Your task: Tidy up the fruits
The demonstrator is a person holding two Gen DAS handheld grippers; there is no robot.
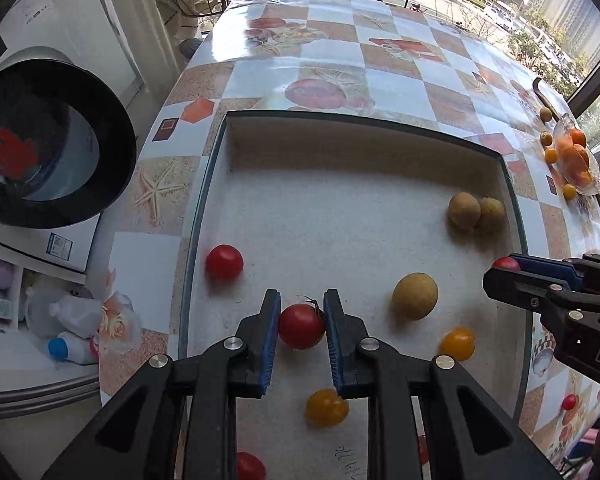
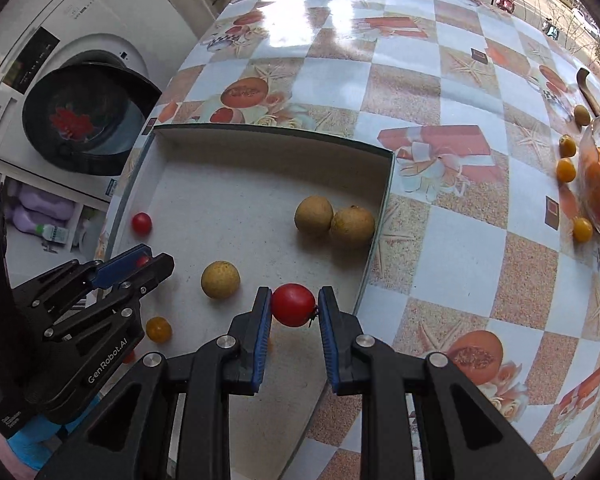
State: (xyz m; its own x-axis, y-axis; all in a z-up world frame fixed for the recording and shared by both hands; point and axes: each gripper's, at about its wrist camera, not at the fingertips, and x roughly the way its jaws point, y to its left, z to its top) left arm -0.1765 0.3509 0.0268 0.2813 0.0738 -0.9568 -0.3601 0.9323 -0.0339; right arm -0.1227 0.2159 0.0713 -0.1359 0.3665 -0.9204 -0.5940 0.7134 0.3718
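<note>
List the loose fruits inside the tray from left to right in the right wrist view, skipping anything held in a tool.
Small red tomato → yellow tomato → lone tan round fruit → tan fruit → the tan fruit touching it.

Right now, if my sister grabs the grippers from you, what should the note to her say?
Left hand-held gripper: shut on a red tomato, low over the tray.
Right hand-held gripper: shut on another red tomato, near the tray's right edge.
In the tray: three tan round fruits, yellow tomatoes and a loose red tomato.
Glass bowl at far right holds oranges; small yellow fruits lie around it.
Done: both tomatoes gripped. Left: place them, then sort the rest.
</note>
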